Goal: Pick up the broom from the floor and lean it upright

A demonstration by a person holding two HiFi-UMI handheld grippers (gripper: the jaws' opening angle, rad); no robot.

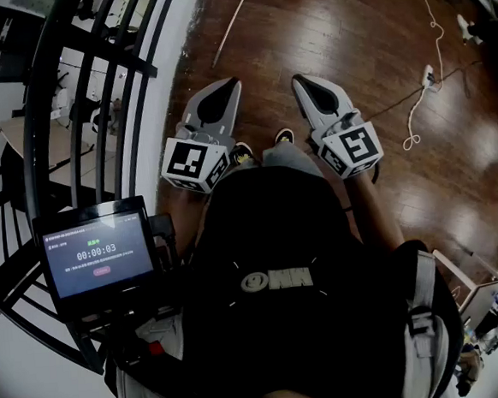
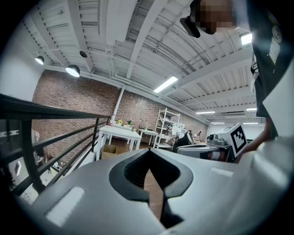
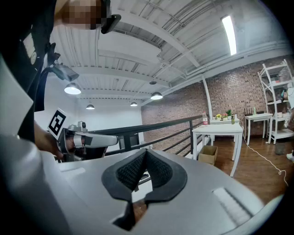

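The broom (image 1: 232,25) lies on the dark wooden floor at the top of the head view. Its thin pale handle runs slantwise toward the railing, and its head is cut off by the top edge. My left gripper (image 1: 228,85) and right gripper (image 1: 301,81) are held side by side in front of the person's feet, well short of the broom. Both are shut with nothing in them. In the left gripper view the jaws (image 2: 149,154) meet at the tips over bare floor. The right gripper's jaws (image 3: 145,154) are closed the same way. Neither gripper view shows the broom.
A black metal railing (image 1: 95,94) curves along the left. A tablet screen (image 1: 99,253) is mounted at the person's left side. A white cable with a power strip (image 1: 427,81) lies on the floor to the right. A white table (image 3: 220,129), a cardboard box (image 3: 209,154) and shelving (image 2: 168,123) stand farther off.
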